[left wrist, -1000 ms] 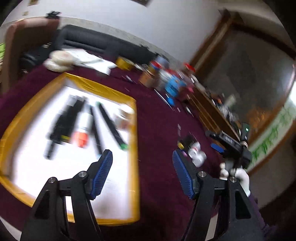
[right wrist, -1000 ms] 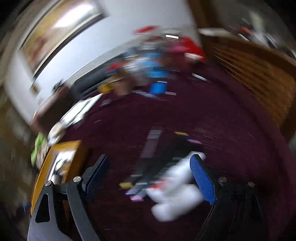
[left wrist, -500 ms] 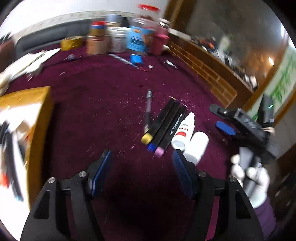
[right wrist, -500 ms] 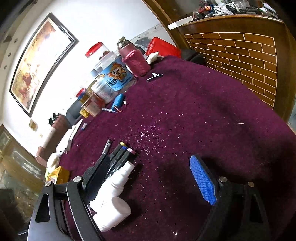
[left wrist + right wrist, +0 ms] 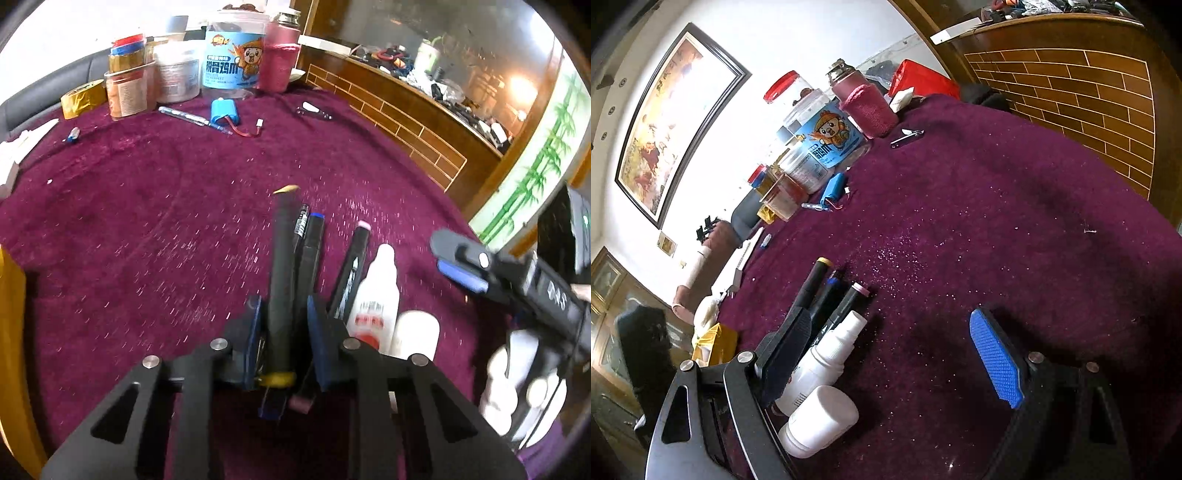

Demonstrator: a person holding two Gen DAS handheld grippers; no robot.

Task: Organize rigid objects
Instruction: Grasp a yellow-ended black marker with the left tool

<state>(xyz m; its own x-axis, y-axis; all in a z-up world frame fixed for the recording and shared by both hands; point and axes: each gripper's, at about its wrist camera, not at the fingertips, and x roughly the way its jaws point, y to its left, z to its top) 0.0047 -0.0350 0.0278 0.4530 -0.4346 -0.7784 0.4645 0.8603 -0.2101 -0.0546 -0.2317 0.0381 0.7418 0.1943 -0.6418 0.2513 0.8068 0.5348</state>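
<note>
Left gripper (image 5: pixel 282 332) closing around yellow-capped marker (image 5: pixel 282 266); right gripper (image 5: pixel 886 354) wide open, empty. Squeeze only that marker, then lift straight.

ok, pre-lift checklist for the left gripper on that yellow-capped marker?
1. Yellow-capped marker sits between the left gripper pads: ok.
2. Grip set: not ok, jaws closing.
3. Only one marker caught: cannot tell, the blue-capped marker lies tight alongside.
4. Right gripper open and empty: ok.
5. Right gripper clear of the white bottles: not ok, one finger is right against them.
</note>
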